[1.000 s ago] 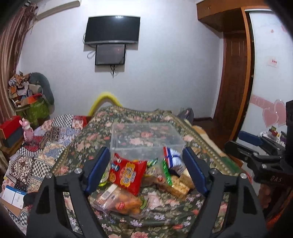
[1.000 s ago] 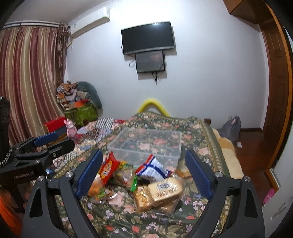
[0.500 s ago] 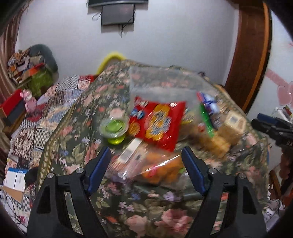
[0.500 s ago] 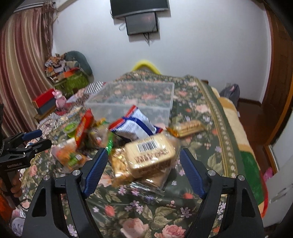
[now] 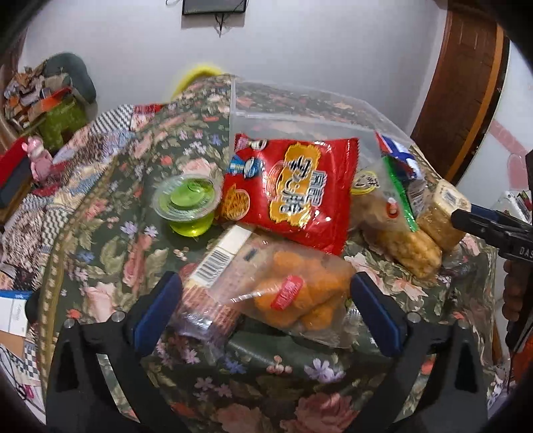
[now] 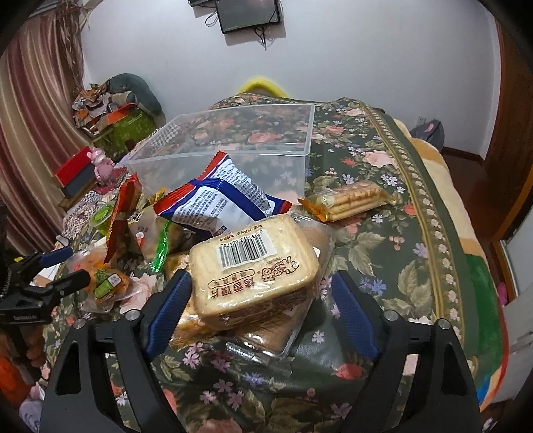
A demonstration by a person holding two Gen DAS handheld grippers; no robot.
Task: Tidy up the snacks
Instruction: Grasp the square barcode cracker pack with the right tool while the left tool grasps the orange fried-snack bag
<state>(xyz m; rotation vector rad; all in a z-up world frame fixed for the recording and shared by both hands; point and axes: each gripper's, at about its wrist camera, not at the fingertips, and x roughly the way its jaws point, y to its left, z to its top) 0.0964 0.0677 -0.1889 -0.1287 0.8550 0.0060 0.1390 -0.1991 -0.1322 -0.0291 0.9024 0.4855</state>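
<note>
A pile of snacks lies on a floral-covered table in front of a clear plastic bin [image 6: 233, 140]. My left gripper [image 5: 265, 311] is open, its jaws on either side of a clear bag of orange snacks [image 5: 293, 296] with a barcode label. A red snack packet [image 5: 289, 193] and a green jelly cup [image 5: 186, 205] lie beyond it. My right gripper [image 6: 260, 309] is open, its jaws on either side of a pale cracker pack [image 6: 253, 266] with a barcode. A blue-and-white packet [image 6: 216, 200] and a gold biscuit pack [image 6: 349, 200] lie behind. The bin [image 5: 299, 110] looks empty.
The table's right edge drops to a beige blanket [image 6: 443, 186] and a wooden door [image 5: 463, 86]. Left of the table are a patchwork cloth [image 5: 66, 160], a pink toy [image 5: 40, 160] and clutter. A screen [image 6: 248, 15] hangs on the far wall.
Both grippers have dropped and moved forward toward the snack pile. The orange snack bag now sits between the left jaws and the cracker pack between the right jaws.
</note>
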